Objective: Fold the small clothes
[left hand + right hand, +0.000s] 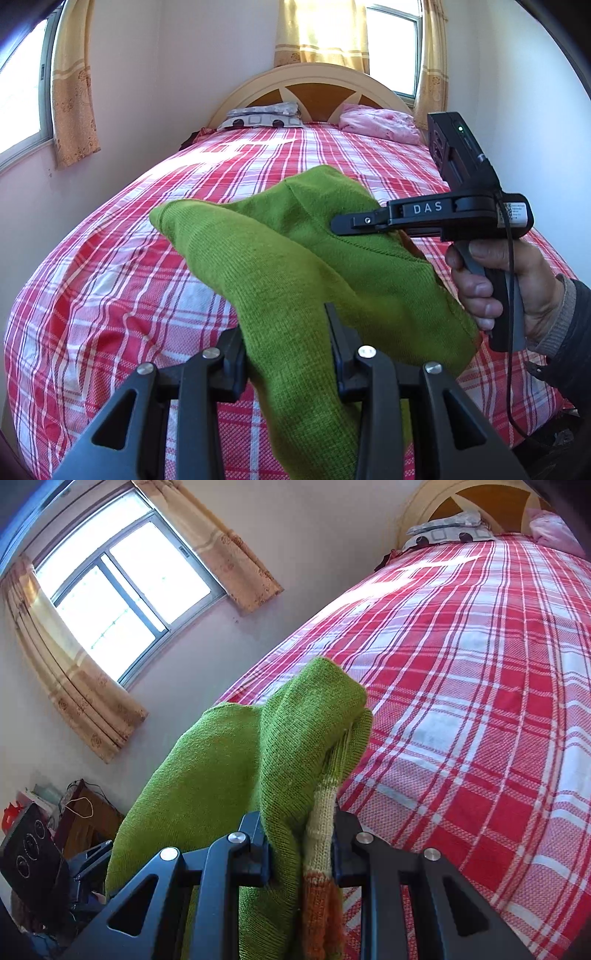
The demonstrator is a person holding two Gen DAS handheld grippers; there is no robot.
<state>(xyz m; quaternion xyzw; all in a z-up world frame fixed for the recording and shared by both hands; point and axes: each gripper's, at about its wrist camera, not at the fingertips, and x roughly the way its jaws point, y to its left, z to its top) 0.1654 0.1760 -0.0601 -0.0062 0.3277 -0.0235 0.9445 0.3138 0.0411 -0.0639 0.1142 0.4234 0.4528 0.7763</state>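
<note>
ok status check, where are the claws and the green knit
Left claw and right claw both clamped on green knit. Knit held above checked bedspread, unfolded. Nothing in the way.

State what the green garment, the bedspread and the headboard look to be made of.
Green garment: knitted yarn, likely wool or acrylic, matte; rows of stitches show, with cream and orange bands. Bedspread: woven cloth, probably cotton, matte; a coarse weave shows in the red and white checks. Headboard: seemingly wood, cream-painted frame around brown panels; faint sheen.

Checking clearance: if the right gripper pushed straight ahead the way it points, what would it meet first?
Beyond the green knit garment in its jaws, probably the plaid bedspread; depth is unclear.
</note>
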